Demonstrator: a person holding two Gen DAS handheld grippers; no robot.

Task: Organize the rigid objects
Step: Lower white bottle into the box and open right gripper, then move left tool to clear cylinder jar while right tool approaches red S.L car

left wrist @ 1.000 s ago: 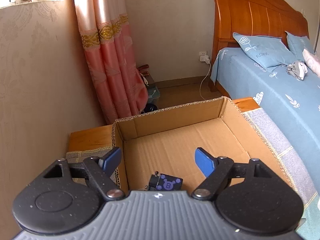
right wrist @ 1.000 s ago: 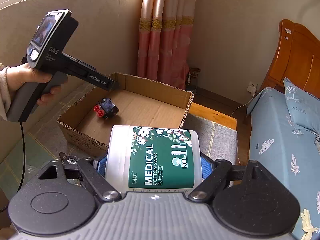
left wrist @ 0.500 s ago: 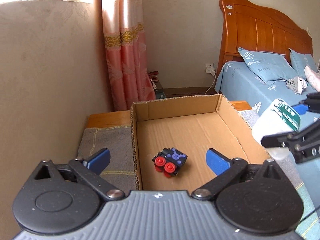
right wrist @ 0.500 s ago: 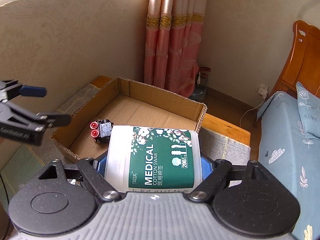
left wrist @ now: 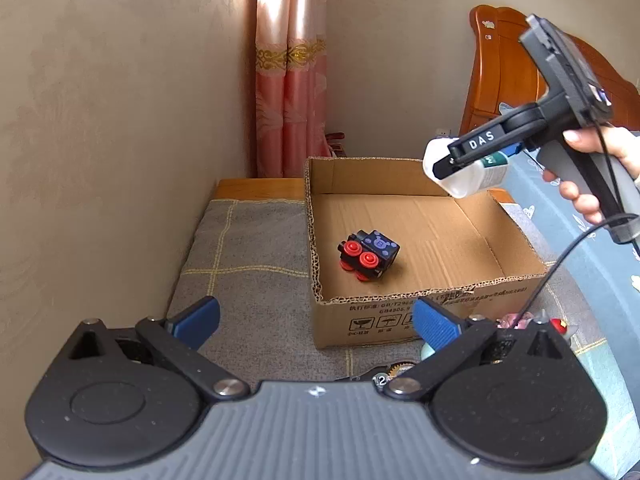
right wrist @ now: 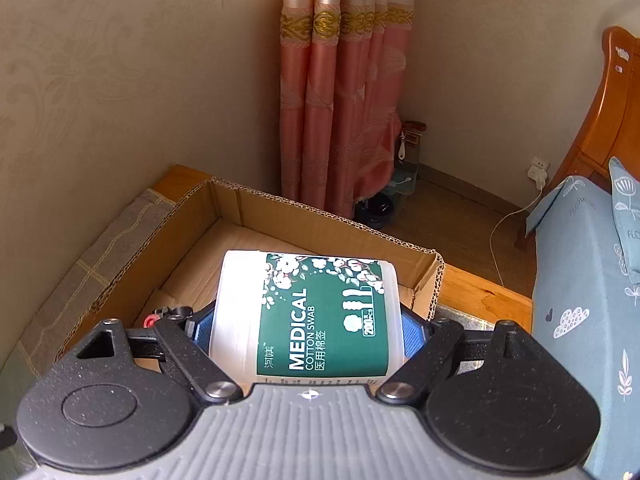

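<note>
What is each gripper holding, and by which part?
The right gripper has the cotton swab jar between its pads, by its round sides, over the cardboard box; its jaws are opening. The left gripper holds nothing, jaws wide.

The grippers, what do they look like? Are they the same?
Yes, alike. The left gripper has black linked arms, round black discs, a ribbed grey body and blue finger pads. The right gripper has a grey pistol handle, white letters "DAS", and a black cable hanging below.

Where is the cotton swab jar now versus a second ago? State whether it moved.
Yes. The cotton swab jar moved forward over the cardboard box; earlier it sat short of the box's near wall.
</note>
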